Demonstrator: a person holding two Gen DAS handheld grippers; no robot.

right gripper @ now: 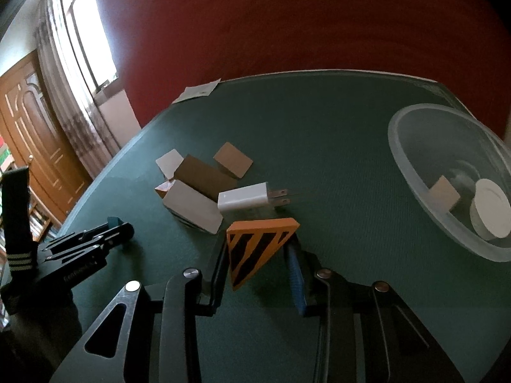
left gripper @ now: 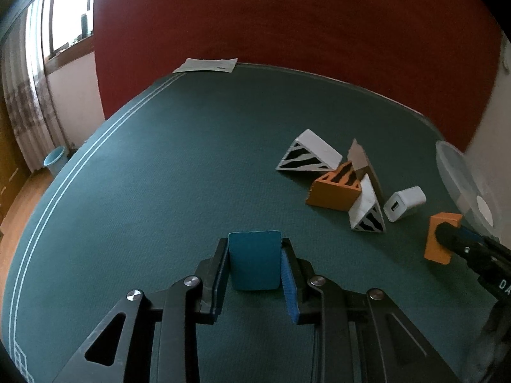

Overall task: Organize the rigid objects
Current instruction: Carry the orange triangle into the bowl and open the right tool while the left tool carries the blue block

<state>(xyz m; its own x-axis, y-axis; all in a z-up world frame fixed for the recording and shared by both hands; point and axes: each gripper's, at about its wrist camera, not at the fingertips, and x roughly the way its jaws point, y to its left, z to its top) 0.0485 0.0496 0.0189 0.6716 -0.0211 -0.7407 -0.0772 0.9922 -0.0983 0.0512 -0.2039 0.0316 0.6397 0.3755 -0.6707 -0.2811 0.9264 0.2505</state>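
Left gripper (left gripper: 255,263) fingers clamp a blue block (left gripper: 255,260), right gripper (right gripper: 260,263) fingers pinch an orange striped wedge (right gripper: 257,252) over the green tabletop (right gripper: 335,159).

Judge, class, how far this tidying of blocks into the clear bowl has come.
Done: the clear bowl already holds a white disc and a tan block. In hand: the left gripper is shut on a blue block; the right gripper is shut on an orange striped wedge. Left: a white charger and several wedges on the green table.
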